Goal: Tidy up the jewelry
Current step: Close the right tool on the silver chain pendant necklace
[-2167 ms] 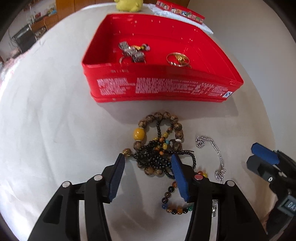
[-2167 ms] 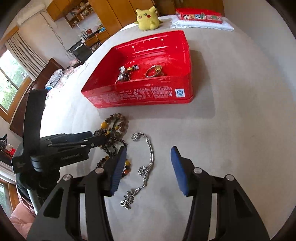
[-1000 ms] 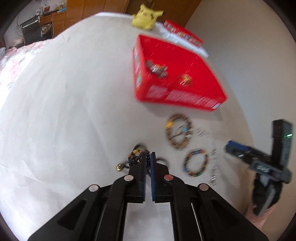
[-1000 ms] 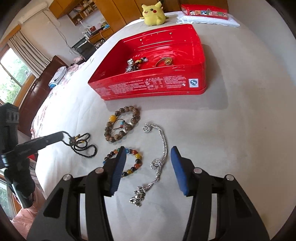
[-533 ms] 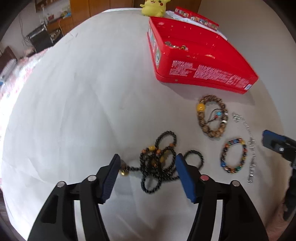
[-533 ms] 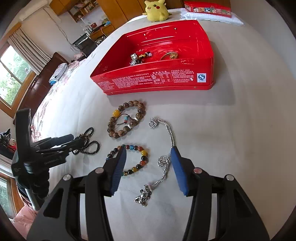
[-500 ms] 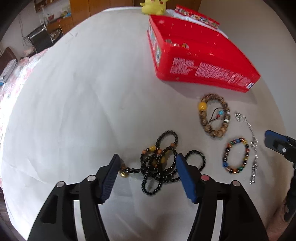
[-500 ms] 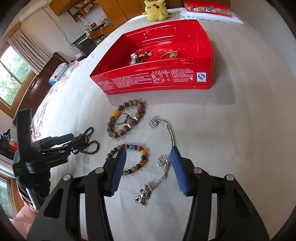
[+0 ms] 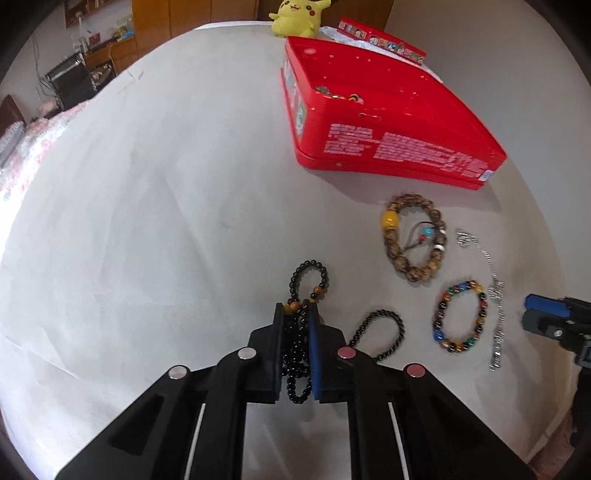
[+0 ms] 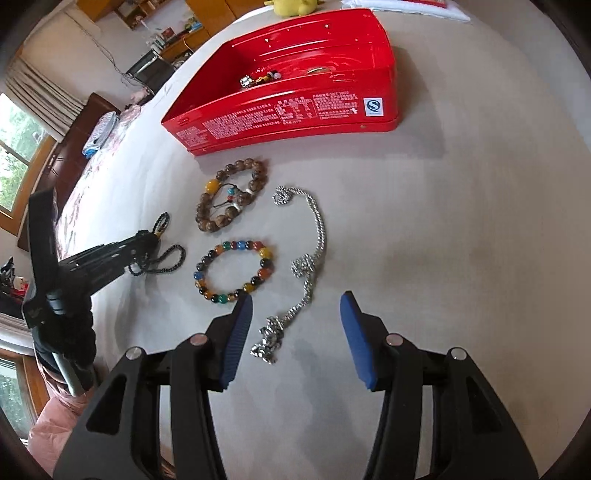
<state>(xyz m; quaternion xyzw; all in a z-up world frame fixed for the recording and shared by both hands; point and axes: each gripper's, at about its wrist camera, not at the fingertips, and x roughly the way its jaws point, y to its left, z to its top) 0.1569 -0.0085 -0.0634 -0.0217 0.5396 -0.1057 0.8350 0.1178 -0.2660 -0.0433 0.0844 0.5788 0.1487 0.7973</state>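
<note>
Left gripper [image 9: 296, 314] has its blue pads pressed in on the black bead necklace [image 9: 306, 291], strands bunched between the fingers, one loop lying out ahead of the tips and another loop out to the right on the cloth. Right gripper [image 10: 295, 306] stands wide apart, holding nothing, hanging over the near end of the silver chain [image 10: 314, 236], whose pendant lies between the two fingers on the surface. White tablecloth [image 9: 147, 184] covers the whole working surface. Red tin box [image 10: 295, 92], largest item, sits at the far side, open top, white print along its near wall; small pieces lie inside, among them a silver charm cluster and a gold ring, details too small to read. Yellow plush toy [image 9: 297, 16] sits beyond the box at the far edge, with a long red printed box [image 9: 380, 38] beside it on the right. Near side of the tin, on the cloth: brown wooden bead bracelet [image 10: 231, 197] with one yellow bead and a small knotted tassel inside its ring, lying just near of the tin. Multicolour bead bracelet [image 10: 234, 271] lies nearer again, apart from the wooden one, just left of the silver chain. Chain runs near-to-far in a loose line, right of both bracelets, touching neither.
</note>
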